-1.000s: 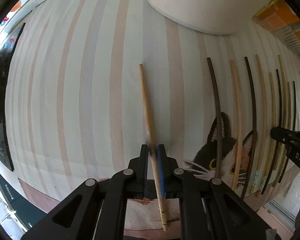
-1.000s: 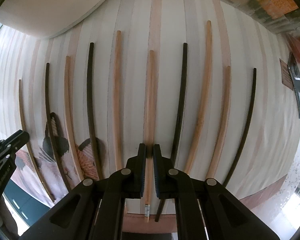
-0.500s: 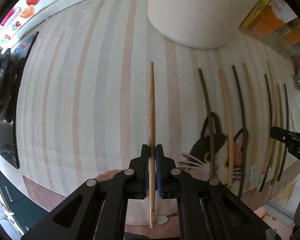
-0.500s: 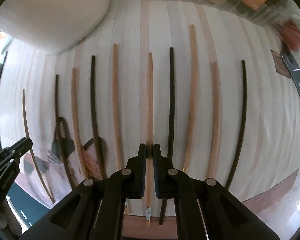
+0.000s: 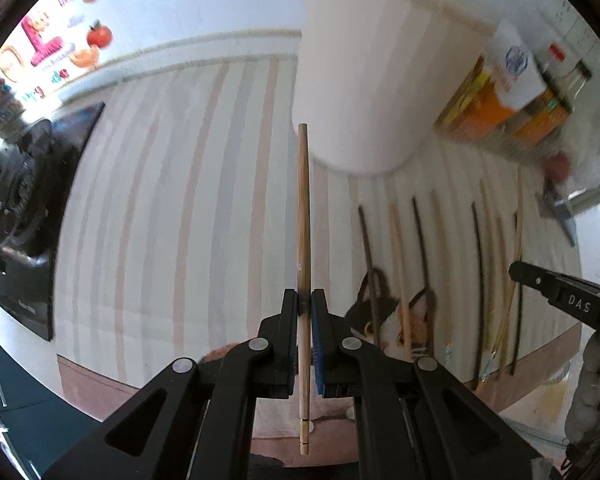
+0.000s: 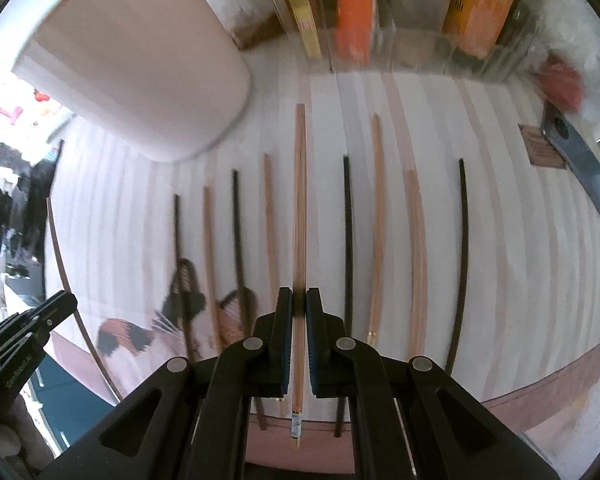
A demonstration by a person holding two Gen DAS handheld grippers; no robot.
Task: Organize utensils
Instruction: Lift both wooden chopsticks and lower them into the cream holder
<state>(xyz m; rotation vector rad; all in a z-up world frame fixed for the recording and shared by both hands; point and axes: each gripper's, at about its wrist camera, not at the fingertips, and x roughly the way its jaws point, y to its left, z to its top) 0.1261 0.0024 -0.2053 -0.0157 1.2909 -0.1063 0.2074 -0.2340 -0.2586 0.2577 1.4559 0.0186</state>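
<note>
My left gripper (image 5: 305,300) is shut on a light wooden chopstick (image 5: 303,208), held above the striped cloth (image 5: 172,216) and reaching toward a tall white container (image 5: 364,92). My right gripper (image 6: 299,298) is shut on another light wooden chopstick (image 6: 300,200), also lifted off the cloth. Several dark and light chopsticks (image 6: 348,232) lie in a row on the cloth (image 6: 512,248) below. The same row of chopsticks (image 5: 420,248) shows at the right in the left wrist view, with the right gripper's black body (image 5: 564,300) beyond it. The white container (image 6: 140,68) stands at upper left in the right wrist view.
Bottles and orange packets (image 5: 508,104) stand behind the cloth; the same packets (image 6: 356,8) line the back in the right wrist view. A black stove top (image 5: 24,208) lies left of the cloth. A dark flat tool (image 6: 576,156) lies at the cloth's right edge. The left gripper's body (image 6: 24,336) shows at lower left.
Both grippers have risen with their chopsticks, so the cloth and the row look smaller and farther. The views have tilted up, bringing the white container, wall and bottles into sight.
</note>
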